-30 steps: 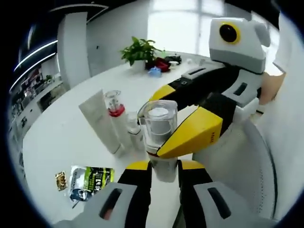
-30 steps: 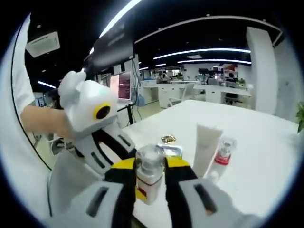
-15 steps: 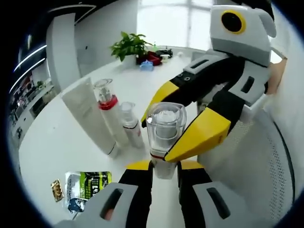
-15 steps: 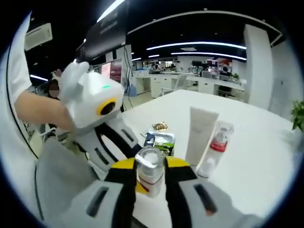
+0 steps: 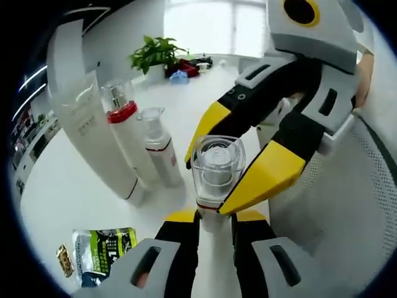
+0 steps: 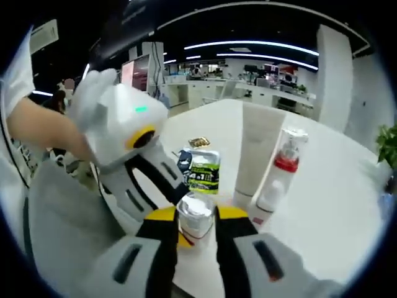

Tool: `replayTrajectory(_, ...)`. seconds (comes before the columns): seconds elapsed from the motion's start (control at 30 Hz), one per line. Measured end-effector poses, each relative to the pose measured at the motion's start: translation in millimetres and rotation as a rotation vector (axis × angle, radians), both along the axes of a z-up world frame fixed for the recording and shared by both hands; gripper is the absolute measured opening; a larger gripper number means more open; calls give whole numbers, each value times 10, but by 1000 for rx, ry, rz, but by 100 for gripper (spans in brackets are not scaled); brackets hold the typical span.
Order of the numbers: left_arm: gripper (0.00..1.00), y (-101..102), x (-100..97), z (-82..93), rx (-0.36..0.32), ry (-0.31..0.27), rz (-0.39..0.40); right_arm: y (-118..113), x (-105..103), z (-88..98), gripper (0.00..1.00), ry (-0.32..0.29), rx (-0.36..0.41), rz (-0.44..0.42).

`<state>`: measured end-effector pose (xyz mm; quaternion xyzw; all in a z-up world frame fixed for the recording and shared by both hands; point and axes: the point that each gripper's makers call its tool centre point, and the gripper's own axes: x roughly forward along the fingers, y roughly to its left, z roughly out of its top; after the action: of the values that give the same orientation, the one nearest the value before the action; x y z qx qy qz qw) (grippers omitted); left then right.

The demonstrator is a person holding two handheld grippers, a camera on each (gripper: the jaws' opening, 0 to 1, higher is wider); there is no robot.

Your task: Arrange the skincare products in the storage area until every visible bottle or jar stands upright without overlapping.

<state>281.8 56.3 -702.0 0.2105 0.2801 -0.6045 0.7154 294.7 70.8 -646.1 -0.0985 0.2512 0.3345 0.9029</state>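
Left gripper view: the left gripper rises from the bottom centre, its jaws pinching the lower body of a clear-capped bottle held upright at mid-frame. The right gripper reaches in from the upper right, its yellow tips closed on either side of the same bottle's cap. In the left half of the frame, three products stand upright on the white bench, close together but not overlapping: a tall white tube, a red-collared pump bottle and a small white pump bottle. A green sachet lies flat at lower left.

Right gripper view: the right gripper at bottom centre clamps the clear-capped bottle, with the left gripper coming in from the left. The white tube and red-collared pump bottle stand upright right of centre; the sachet lies behind the held bottle.

Judged from this, three products are already placed; the held bottle remains to be set down beside them and released.
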Motion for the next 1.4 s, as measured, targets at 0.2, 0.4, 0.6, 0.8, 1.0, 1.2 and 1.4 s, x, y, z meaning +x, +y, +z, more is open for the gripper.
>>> replayTrajectory(0.2,16,-8,52,-77,-1,2,-5,-8,38,-62,22,14,-6,-3)
replayTrajectory(0.4,16,-14,101,-76,-18,-6,-10,2,73,-56,24,8,15,-4)
replayTrajectory(0.6,16,-34,130,-69,-18,-18,-26,-15,92,-40,32,3,40,-16)
replayTrajectory(0.8,16,-52,186,-66,-18,-19,-33,-180,118,-40,41,13,62,-71)
replayTrajectory(1.0,16,-64,292,-58,-14,-14,-42,-382,79,-136,51,49,53,-125)
replayTrajectory(1.2,16,-106,427,-47,-17,-15,-31,-489,22,-185,58,100,80,-163)
replayTrajectory(1.4,16,-141,547,-36,-21,-23,-21,-502,19,-124,61,95,93,-168)
